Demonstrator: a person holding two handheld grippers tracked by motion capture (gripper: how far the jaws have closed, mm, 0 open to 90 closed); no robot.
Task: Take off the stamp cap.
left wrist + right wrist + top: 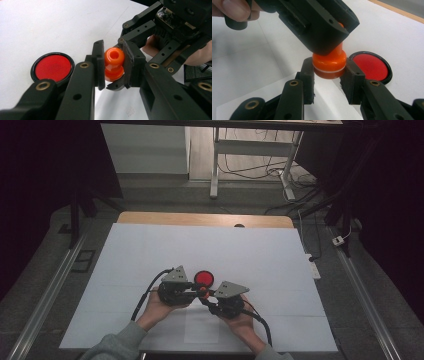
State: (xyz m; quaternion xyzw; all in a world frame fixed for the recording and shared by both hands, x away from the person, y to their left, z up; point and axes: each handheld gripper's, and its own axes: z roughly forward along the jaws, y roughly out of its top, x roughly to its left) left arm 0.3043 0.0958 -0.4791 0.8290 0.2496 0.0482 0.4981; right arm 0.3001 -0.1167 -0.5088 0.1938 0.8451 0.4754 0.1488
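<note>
- Together, both grippers clamp one small orange stamp (202, 292) near the middle of the worktop (150, 250), which is covered by a white sheet.
- From the high view, the left gripper (192, 289) comes in from the left and the right gripper (207, 301) from the right, their tips meeting at the stamp; each is held in one of the person's hands.
- In the left gripper view, the left gripper (113, 66) has its fingers (98, 62) clenched on the stamp's (114, 63) rounded upper knob, one pad on each side, touching it.
- In the right gripper view, the right gripper (329, 75) has its fingers (352, 75) pressed against the wider lower body of the stamp (329, 63), which shows a pale band near its bottom edge.
- Its upper part there is hidden behind the black body of the left gripper (319, 25).
- A round red ink pad (204, 278) in a black rim lies flat on the sheet just beyond the stamp, near it but apart.
- A lighter rectangular paper (201, 327) lies on the sheet on the person's side of the grippers.
- Whether the stamp's base touches the sheet cannot be told.
</note>
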